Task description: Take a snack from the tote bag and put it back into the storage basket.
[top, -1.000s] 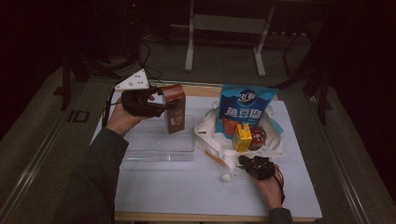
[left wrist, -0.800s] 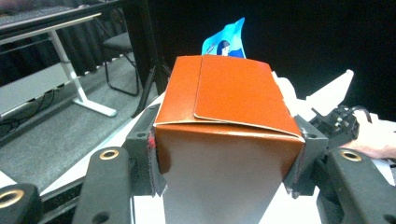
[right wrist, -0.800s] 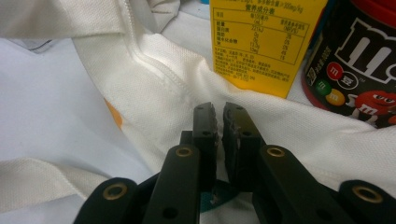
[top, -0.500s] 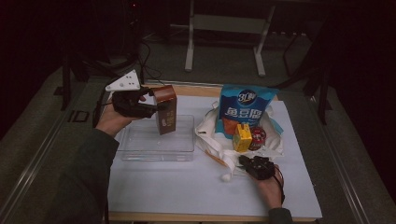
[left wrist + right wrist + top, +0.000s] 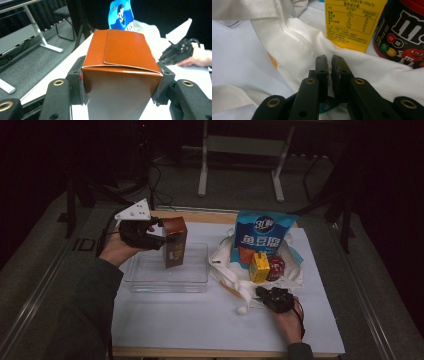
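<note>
Box stands upright, clamped across its sides by the left gripper, just above the bin at 6 o'clock; right gripper shut, empty, resting on the bag.

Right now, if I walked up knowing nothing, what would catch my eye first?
Probably the brown carton, clamped by the left tool above the clear plastic bin on the left of the table. Next, the bright blue snack bag standing on a white cloth bag at the right, with a yellow drink box and a red candy tub before it.
</note>
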The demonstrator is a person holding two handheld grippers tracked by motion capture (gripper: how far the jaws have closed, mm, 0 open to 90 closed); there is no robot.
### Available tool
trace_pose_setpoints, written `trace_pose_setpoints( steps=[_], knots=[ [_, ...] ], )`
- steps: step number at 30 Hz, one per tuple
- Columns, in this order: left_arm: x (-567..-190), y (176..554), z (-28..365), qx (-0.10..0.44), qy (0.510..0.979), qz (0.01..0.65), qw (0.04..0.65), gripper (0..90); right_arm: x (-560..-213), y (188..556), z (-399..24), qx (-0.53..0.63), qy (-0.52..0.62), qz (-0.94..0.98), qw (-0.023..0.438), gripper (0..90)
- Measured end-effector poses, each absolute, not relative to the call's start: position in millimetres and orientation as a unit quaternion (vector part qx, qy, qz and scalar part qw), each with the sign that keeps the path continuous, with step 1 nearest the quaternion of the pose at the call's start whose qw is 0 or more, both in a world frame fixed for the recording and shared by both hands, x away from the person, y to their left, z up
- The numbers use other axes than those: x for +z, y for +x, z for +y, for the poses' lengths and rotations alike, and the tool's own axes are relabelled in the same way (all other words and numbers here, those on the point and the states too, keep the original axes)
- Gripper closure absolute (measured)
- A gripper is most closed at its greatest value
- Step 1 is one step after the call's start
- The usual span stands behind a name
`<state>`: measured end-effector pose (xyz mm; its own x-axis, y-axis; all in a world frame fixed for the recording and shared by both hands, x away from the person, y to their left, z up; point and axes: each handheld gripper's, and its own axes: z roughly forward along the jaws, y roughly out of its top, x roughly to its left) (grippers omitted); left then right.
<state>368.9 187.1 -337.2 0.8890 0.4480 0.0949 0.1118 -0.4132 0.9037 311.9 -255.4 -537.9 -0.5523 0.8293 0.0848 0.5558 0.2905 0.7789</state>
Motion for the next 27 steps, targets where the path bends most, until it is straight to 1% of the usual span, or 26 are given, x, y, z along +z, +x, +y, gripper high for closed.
trace_pose_setpoints(
  steps=[5,7,11,27],
  knots=[
    [-340.4,369.9,186.4,0.161,0.836,0.165,0.498,42.7,-537.9,311.9,-255.4,0.4,0.441,0.785,0.171,83.6],
    [-343.7,370.7,186.1,0.161,0.844,0.167,0.482,42.7,-537.8,311.7,-255.2,0.399,0.441,0.785,0.172,83.6],
    [-347.4,370.2,185.9,0.157,0.848,0.167,0.479,42.7,-537.8,311.6,-255.1,0.399,0.441,0.785,0.172,83.6],
    [-358.4,371.0,185.8,0.146,0.875,0.162,0.432,42.8,-537.8,311.4,-255.0,0.398,0.441,0.785,0.173,83.6]
  ],
)
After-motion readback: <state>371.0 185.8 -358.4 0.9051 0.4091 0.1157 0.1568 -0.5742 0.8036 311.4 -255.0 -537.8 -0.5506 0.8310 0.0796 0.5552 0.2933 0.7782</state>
